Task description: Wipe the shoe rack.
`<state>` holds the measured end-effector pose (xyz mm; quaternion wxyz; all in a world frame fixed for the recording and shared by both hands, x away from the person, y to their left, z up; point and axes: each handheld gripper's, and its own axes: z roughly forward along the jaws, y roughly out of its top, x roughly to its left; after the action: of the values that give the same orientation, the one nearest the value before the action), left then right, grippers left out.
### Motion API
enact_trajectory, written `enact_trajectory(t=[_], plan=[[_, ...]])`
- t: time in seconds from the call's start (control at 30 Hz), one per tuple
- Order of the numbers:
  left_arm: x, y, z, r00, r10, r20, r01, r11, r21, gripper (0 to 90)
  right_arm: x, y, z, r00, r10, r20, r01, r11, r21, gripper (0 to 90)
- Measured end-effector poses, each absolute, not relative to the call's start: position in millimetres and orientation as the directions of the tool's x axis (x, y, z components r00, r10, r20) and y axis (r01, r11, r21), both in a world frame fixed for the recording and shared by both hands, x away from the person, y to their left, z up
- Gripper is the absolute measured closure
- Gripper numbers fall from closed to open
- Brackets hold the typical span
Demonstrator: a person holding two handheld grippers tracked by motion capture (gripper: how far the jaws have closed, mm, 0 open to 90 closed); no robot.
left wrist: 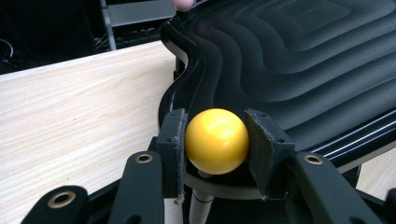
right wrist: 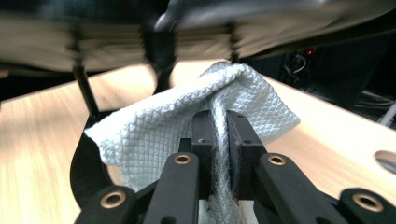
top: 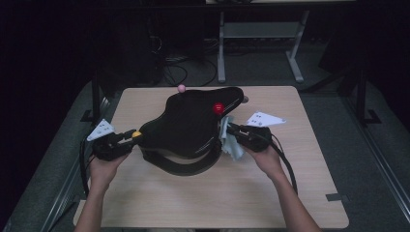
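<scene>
Two tongs flank a black ridged board (top: 193, 125) on the counter (top: 270, 193) from above; the left tongs (left wrist: 217, 140) clamp a yellow ball (left wrist: 216, 141) at its edge, while the right tongs (right wrist: 219, 140) pinch a pale cloth (right wrist: 163, 135) beneath its blurred, seemingly raised underside.

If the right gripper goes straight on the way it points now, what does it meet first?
Probably the black ridged seat-shaped object: the right gripper, shut on the pale waffle-weave cloth, points at its edge, though depth is unclear.

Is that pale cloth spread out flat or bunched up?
Bunched up. The right gripper pinches the cloth in a gathered fold between its shut jaws, and the loose part hangs crumpled beside the black board.
</scene>
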<state>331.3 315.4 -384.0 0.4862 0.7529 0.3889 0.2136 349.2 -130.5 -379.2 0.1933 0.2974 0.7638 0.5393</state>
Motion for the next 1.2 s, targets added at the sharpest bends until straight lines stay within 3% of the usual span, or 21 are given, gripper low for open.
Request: enact_trajectory(t=[0.17, 0.5, 0.7, 0.8, 1.07, 1.2], plan=[[331.4, 315.7, -384.0, 0.606, 0.793, -0.058, 0.380, -0.224, 0.898, 60.2, 350.6, -124.2, -377.6, -0.746, 0.665, 0.032, 0.241, 0.224, 0.944, 82.2], [331.8, 316.2, -384.2, 0.607, 0.792, -0.066, 0.382, -0.218, 0.898, 60.2, 356.1, -115.3, -437.1, -0.728, 0.679, 0.100, 0.374, 0.272, 0.887, 82.3], [331.9, 316.3, -384.1, 0.607, 0.792, -0.066, 0.383, -0.218, 0.897, 60.2, 352.7, -119.6, -396.2, -0.722, 0.687, 0.084, 0.272, 0.170, 0.947, 82.3], [332.0, 316.4, -384.2, 0.608, 0.791, -0.067, 0.382, -0.218, 0.898, 60.2, 352.7, -118.1, -388.9, -0.720, 0.691, 0.056, 0.257, 0.191, 0.947, 82.3], [332.2, 316.5, -384.7, 0.611, 0.789, -0.062, 0.376, -0.220, 0.900, 60.1, 359.5, -109.3, -458.9, -0.688, 0.713, 0.130, 0.443, 0.271, 0.855, 82.4], [332.9, 316.5, -385.1, 0.610, 0.790, -0.063, 0.374, -0.217, 0.902, 60.1, 359.9, -109.6, -467.4, -0.677, 0.720, 0.153, 0.472, 0.266, 0.840, 82.3]])
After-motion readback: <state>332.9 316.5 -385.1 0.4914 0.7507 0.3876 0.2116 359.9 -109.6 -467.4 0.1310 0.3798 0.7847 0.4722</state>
